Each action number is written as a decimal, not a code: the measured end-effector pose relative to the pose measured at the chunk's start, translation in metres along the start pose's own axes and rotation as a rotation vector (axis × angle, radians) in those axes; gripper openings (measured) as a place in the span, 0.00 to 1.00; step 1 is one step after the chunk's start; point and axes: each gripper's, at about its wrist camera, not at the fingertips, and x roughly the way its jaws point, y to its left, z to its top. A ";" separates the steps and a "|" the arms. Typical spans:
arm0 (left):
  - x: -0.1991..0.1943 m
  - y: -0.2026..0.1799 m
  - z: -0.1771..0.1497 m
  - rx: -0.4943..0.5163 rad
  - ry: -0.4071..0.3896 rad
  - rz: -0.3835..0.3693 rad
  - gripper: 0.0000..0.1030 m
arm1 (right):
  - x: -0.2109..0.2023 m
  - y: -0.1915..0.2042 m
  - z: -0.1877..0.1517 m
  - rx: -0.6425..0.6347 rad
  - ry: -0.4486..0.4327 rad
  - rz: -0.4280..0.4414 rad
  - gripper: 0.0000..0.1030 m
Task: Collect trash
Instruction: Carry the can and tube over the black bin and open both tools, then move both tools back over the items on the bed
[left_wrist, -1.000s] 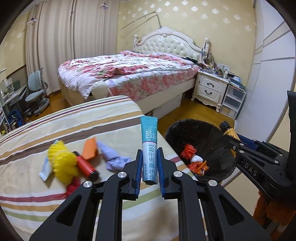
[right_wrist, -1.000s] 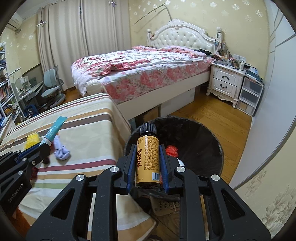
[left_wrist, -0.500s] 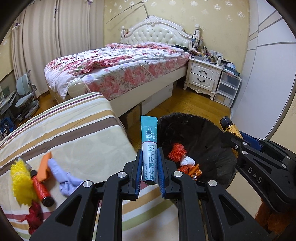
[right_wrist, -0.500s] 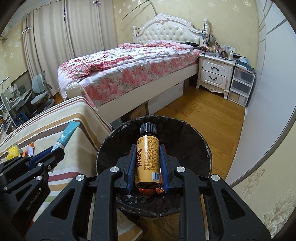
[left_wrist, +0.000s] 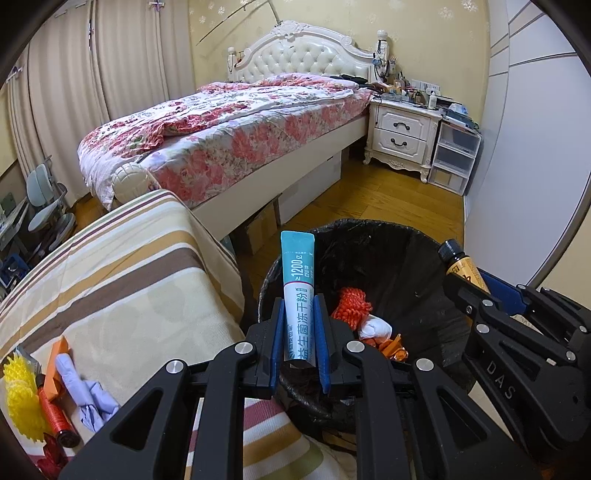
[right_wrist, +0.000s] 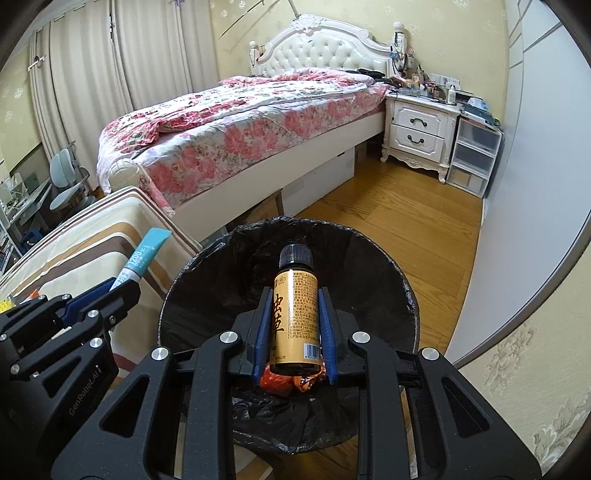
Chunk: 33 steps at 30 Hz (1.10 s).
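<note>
My left gripper is shut on a teal and white tube and holds it over the near rim of the black-lined trash bin. My right gripper is shut on a small amber bottle with a black cap, held above the bin's opening. The bin holds orange netting, a white wad and orange wrappers. The tube also shows in the right wrist view, and the bottle in the left wrist view.
A striped-cloth table lies left of the bin, with a yellow mesh ball, a red bottle, an orange piece and a crumpled lilac wad. A floral bed and a white nightstand stand behind on the wooden floor.
Both grippers have moved right from the table toward and over the bin, each keeping its item. The trash on the table has slid to the left edge of view.
</note>
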 end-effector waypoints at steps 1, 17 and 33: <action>0.001 -0.001 0.000 0.007 0.006 -0.005 0.17 | 0.001 -0.001 0.000 0.003 0.000 -0.001 0.23; -0.016 0.018 -0.002 -0.070 0.001 0.035 0.63 | -0.013 -0.006 -0.003 0.017 -0.041 -0.043 0.45; -0.061 0.053 -0.028 -0.132 -0.018 0.091 0.64 | -0.039 0.022 -0.023 0.001 -0.027 -0.007 0.56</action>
